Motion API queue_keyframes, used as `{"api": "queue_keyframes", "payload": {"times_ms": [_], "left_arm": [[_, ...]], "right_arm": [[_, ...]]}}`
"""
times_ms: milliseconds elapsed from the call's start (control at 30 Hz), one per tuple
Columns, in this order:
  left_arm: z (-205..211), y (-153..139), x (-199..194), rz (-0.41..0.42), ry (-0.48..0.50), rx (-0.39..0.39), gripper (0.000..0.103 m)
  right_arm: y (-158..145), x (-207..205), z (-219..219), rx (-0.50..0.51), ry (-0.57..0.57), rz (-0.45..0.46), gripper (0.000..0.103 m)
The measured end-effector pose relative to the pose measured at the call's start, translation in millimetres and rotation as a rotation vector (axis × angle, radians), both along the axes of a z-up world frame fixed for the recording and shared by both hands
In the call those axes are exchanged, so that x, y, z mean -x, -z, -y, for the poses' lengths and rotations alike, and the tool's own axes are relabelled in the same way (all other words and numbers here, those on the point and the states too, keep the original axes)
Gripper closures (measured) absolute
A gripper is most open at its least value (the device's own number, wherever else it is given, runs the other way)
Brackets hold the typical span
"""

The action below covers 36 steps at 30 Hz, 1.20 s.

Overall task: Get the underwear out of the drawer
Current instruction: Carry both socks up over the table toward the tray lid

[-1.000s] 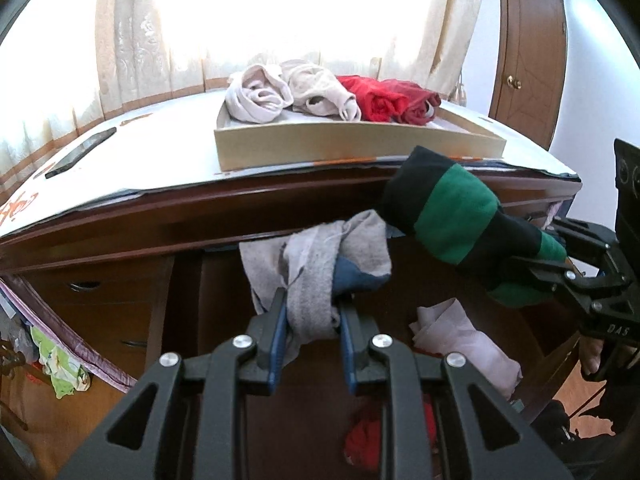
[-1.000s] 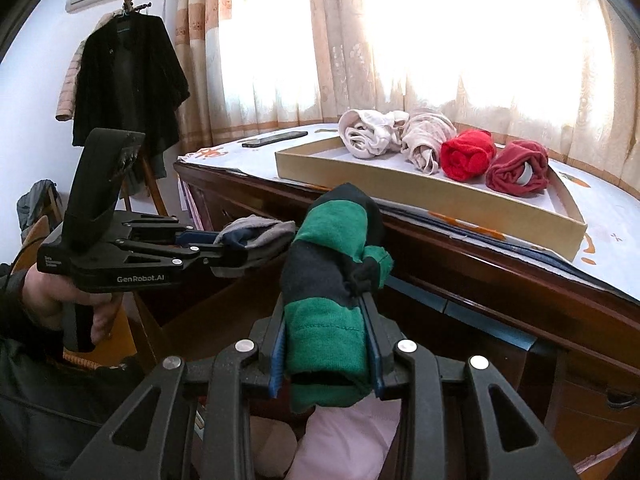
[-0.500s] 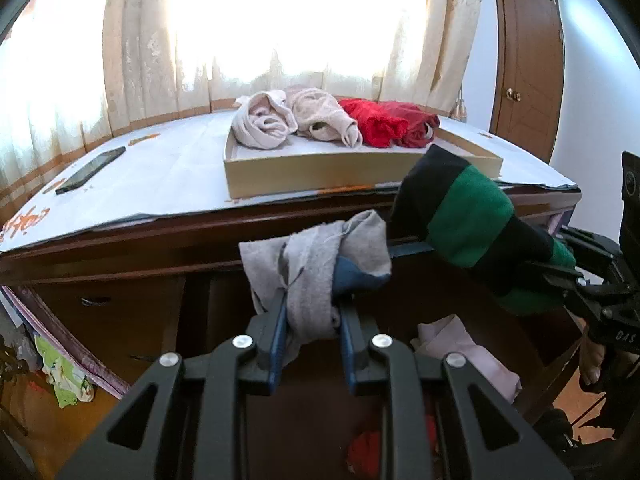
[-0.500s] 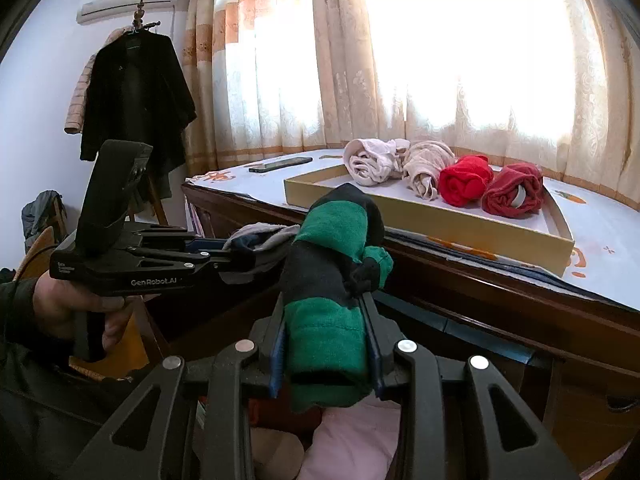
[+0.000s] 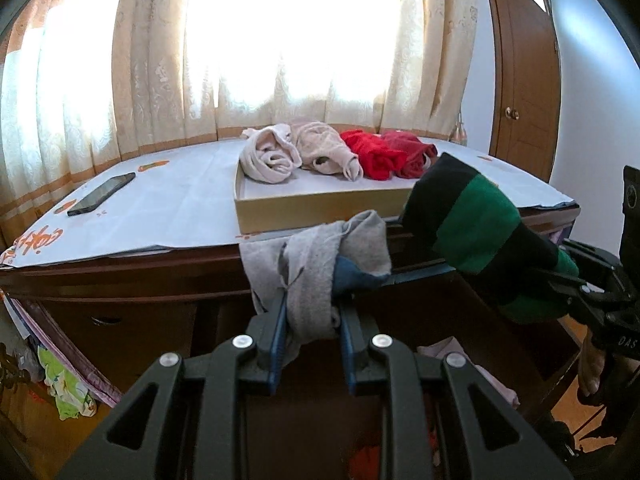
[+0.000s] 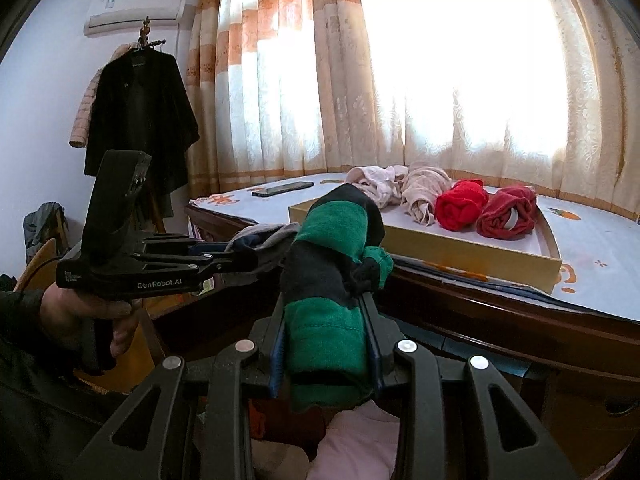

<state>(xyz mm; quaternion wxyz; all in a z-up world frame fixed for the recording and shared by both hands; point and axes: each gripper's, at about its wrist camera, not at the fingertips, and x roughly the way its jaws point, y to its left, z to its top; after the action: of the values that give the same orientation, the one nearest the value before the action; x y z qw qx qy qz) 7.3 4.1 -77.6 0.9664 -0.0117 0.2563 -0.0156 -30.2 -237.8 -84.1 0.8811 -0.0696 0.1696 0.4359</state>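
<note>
Clamped nearly shut, the left gripper (image 5: 311,320) pinches a grey underwear bundle (image 5: 320,264) with a blue patch; the right gripper (image 6: 326,344), jaws partly apart, squeezes a green-and-black striped underwear roll (image 6: 328,280). Both bundles are held up in front of the dark wooden dresser (image 5: 132,276), above its open drawer (image 6: 360,440), where pale pink cloth (image 6: 360,436) lies at 6 o'clock in the right wrist view. At 12 o'clock on the dresser top a shallow cardboard tray (image 5: 320,210) holds two beige rolls (image 5: 296,152) and two red rolls (image 5: 384,154). A phone (image 5: 102,194) lies at 10 o'clock. "GenRobot.AI" is printed on the left gripper's side, held by a hand (image 6: 86,312); "DAS" shows on the right one.
</note>
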Motion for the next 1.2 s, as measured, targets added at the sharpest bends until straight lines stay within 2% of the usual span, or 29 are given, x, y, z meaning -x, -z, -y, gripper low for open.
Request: {"api": "queue_keyframes", "payload": {"times_ms": [467,900,1200], "left_arm": [[-2.3,-6.1,3.4,0.056,-0.025,-0.016,0.082],[0.9,-17.5,7.8,0.130,-0.034,-0.056,0.082],[6.0,-24.3,6.3,0.152,-0.024,-0.080,0.082]], "right_arm": [[-5.3,1.4,15.0,-0.076,0.059,0.013,0.068],[-17.5,19.5,17.8,-0.099,0.111,0.134,0.068],[-22.4,18.8,26.4,-0.128,0.153,0.139,0.068]]}}
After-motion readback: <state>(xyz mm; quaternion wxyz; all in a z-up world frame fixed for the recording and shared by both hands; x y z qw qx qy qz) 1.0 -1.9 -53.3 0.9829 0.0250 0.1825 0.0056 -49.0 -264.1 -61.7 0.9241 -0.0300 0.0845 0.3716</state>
